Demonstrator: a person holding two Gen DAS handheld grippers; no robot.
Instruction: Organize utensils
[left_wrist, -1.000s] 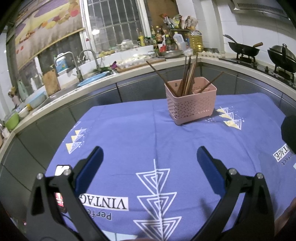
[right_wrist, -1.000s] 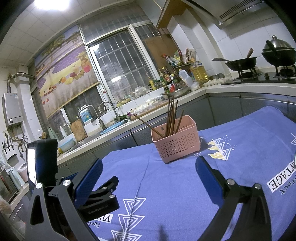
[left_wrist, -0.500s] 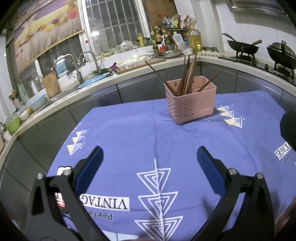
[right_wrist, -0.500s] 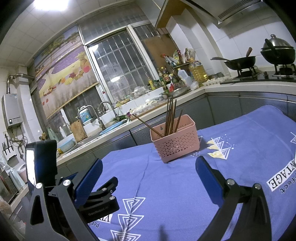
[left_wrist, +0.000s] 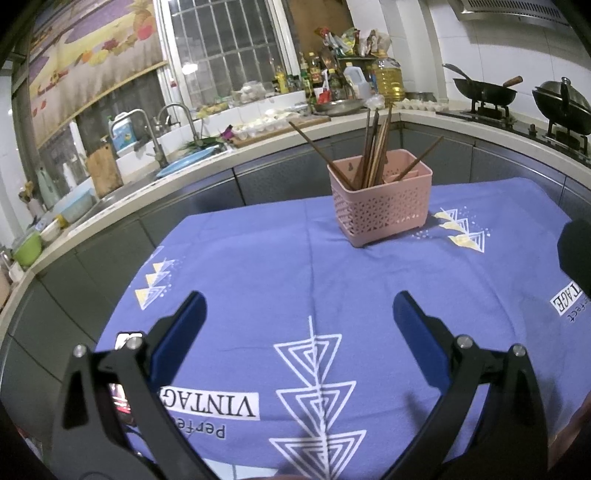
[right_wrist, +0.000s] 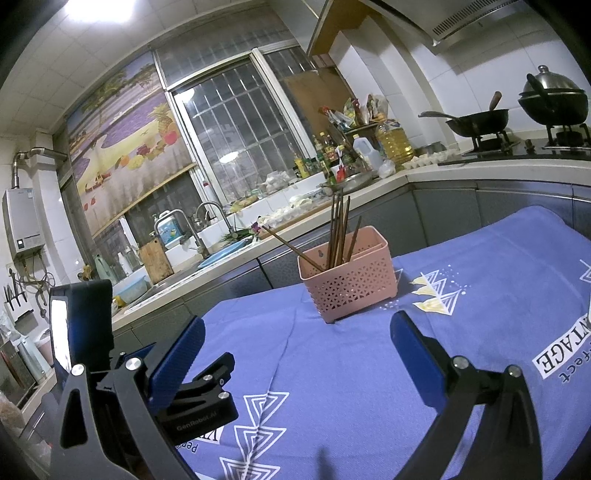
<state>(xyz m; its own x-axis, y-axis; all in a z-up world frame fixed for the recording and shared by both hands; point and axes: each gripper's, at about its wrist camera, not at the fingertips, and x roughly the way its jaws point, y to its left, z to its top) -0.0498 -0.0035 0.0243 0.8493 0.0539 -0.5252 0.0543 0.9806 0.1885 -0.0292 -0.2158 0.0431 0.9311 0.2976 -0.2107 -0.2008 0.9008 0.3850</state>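
A pink perforated utensil basket stands at the far side of a blue tablecloth. Several brown chopsticks stick up out of it, some leaning outward. My left gripper is open over the near part of the cloth, well short of the basket, with nothing between its blue pads. My right gripper is open too, empty, raised above the cloth and in front of the basket. The left gripper's body shows at the lower left of the right wrist view.
A kitchen counter curves behind the table, with a sink and taps, bottles, and woks on a stove at the right. A dark object intrudes at the right edge of the left wrist view.
Both views have drifted slightly, with the basket sitting a little nearer and lower in the frame. Both grippers stay open and empty.
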